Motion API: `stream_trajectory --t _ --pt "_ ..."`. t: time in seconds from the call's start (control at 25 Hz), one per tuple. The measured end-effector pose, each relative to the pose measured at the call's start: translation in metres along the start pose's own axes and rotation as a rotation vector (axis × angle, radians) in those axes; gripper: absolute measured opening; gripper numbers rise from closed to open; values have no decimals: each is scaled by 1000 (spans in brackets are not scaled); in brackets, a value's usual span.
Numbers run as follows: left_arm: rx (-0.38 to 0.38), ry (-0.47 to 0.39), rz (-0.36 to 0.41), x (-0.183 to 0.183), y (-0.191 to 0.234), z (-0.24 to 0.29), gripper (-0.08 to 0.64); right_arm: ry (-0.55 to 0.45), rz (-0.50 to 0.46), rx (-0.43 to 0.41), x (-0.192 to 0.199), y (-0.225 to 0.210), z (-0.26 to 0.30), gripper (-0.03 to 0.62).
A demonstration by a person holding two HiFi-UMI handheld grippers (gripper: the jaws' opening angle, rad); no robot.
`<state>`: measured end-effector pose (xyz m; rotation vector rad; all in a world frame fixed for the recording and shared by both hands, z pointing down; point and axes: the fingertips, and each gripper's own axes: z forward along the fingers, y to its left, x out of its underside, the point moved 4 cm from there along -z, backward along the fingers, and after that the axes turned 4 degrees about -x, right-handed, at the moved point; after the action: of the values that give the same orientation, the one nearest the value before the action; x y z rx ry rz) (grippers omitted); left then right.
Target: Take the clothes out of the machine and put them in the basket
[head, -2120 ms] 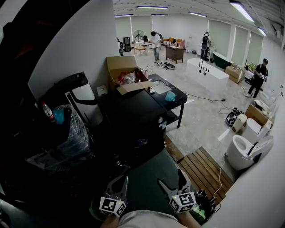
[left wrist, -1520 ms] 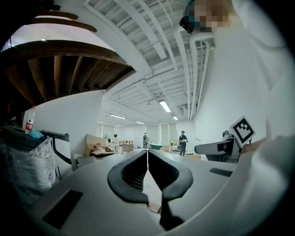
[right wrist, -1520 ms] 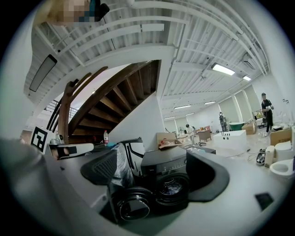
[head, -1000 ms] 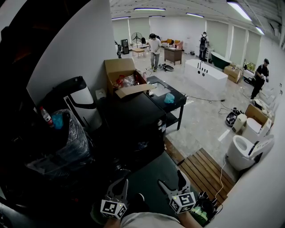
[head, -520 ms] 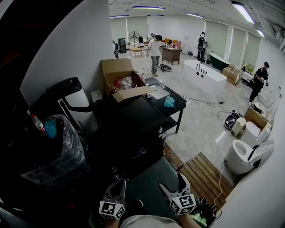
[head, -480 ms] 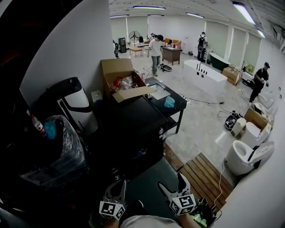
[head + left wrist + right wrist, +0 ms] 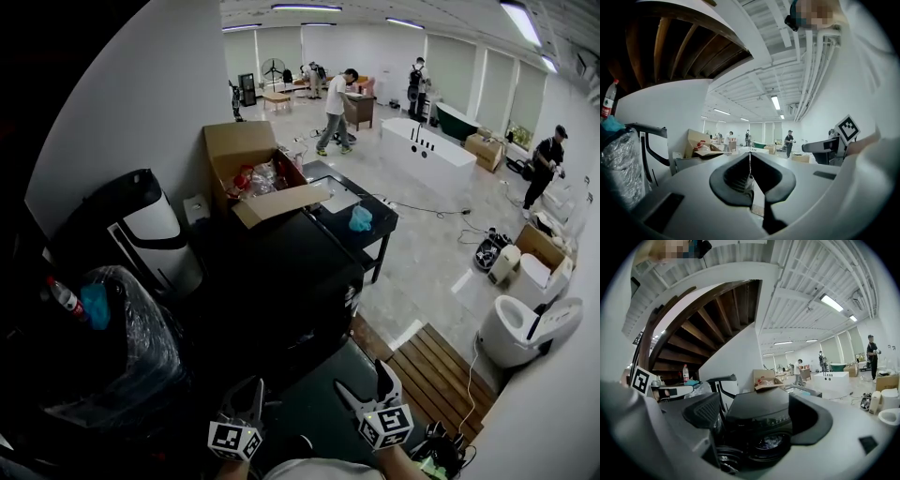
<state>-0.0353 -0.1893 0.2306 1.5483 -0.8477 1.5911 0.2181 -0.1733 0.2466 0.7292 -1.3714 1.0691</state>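
I hold both grippers low and close to the body, side by side. They point forward at the front of the black washing machine [image 7: 281, 272], and neither touches it. The left gripper [image 7: 750, 163] is off the machine's left front corner. Its jaws are pressed together, pad against pad, with nothing caught between them. The right gripper [image 7: 757, 414] is just to the right of it and level with it. Its jaws are spread wide and hold nothing (its camera frames the machine's front neatly between the two pads).

Through that gap I see the round port [image 7: 785, 453] low on the machine's front. Behind it is something pale and mottled, which I take to be the clothes [image 7: 769, 441], inside the drum. I cannot tell whether the door is open or closed.

Both grippers hang above a dark mat [image 7: 309, 398] on the floor in front of the machine. A pale sleeve [image 7: 309, 469] shows at the bottom edge of the head view, behind the marker cubes.

An open cardboard box [image 7: 258, 169] sits at the back of the machine's top. A plastic-wrapped bundle [image 7: 131, 328] stands to the machine's left. A wooden slat platform [image 7: 431, 370] lies on the floor to the right of its front.
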Motion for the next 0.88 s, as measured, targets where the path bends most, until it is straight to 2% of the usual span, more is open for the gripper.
stream_trajectory --t 0.2,0.44,0.68,0.88 --pt "20 -2 7 4 31 25 21 1 -5 32 -2 -4 33 446" --pt "34 6 20 9 43 43 21 -13 -4 43 -9 -14 55 446" --pt "-9 12 25 5 28 43 21 -7 2 16 -8 -30 58 446" --pt "-84 15 6 7 3 37 21 2 -1 -50 -10 -46 50 443"
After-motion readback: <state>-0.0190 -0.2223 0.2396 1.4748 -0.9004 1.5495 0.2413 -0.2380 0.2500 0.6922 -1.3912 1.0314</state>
